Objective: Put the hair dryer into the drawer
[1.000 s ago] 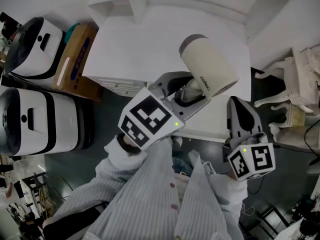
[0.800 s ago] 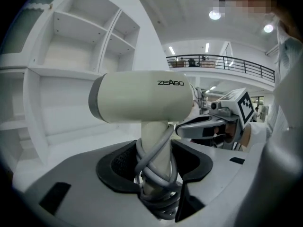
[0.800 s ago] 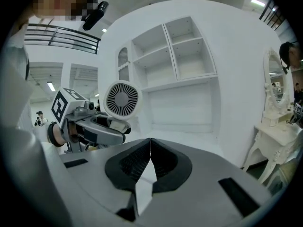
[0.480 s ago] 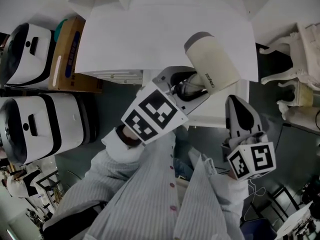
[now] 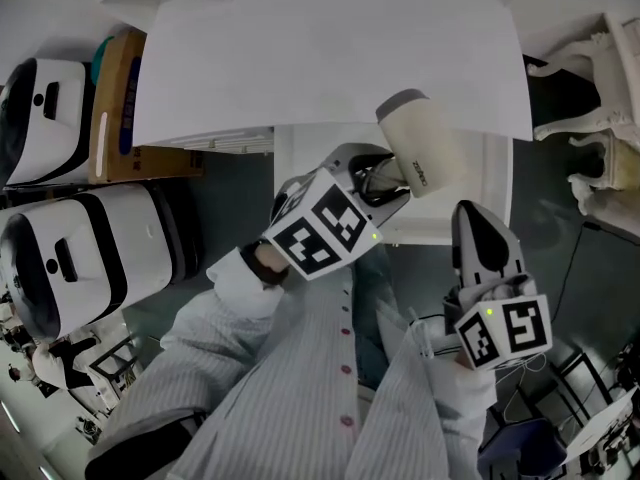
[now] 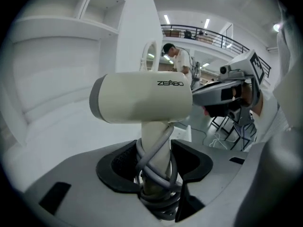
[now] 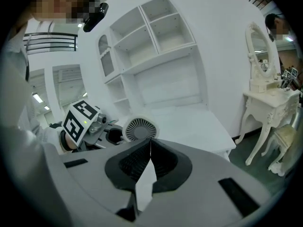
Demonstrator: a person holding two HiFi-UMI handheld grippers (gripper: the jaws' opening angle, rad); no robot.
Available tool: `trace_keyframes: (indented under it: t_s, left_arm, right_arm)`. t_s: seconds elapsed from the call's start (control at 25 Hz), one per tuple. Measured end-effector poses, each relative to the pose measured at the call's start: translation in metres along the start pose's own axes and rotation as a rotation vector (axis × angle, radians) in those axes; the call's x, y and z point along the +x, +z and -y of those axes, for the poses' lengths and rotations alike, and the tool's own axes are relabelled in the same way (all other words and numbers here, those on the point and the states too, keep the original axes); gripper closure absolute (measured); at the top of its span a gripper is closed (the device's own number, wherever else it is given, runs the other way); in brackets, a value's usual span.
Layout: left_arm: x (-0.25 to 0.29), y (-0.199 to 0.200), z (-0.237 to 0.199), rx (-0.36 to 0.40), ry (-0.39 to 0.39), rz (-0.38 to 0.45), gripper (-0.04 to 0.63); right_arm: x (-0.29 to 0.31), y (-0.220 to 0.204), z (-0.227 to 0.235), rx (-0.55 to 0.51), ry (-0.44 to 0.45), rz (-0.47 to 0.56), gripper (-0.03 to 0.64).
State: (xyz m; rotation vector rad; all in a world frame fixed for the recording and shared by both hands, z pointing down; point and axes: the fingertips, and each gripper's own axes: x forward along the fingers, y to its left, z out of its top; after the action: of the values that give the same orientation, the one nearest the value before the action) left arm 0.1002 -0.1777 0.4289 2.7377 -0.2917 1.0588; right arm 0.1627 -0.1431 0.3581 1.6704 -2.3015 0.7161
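The left gripper (image 6: 156, 174) clamped the cord-wound handle of the cream plastic hair dryer (image 6: 142, 98), held over what looked like an open white drawer (image 5: 300, 158). The right gripper (image 7: 149, 145) was closed and empty. The heavy barrel might pivot and strike the flat white desktop (image 5: 330, 58) edge (clearance there seemed tight).

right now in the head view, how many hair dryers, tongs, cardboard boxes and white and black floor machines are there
hair dryer: 1
tongs: 2, the left tongs shut on the hair dryer's handle, the right tongs shut and empty
cardboard box: 1
white and black machines: 2
total: 6
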Motion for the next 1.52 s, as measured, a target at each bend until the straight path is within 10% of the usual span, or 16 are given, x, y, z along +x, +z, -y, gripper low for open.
trace_keyframes:
  t_s: [1.52]
  left_arm:
    - [0.166, -0.178, 0.011, 0.086, -0.149, -0.455, 0.379]
  right_arm:
    - [0.05, -0.098, 0.049, 0.141, -0.002, -0.14, 0.606]
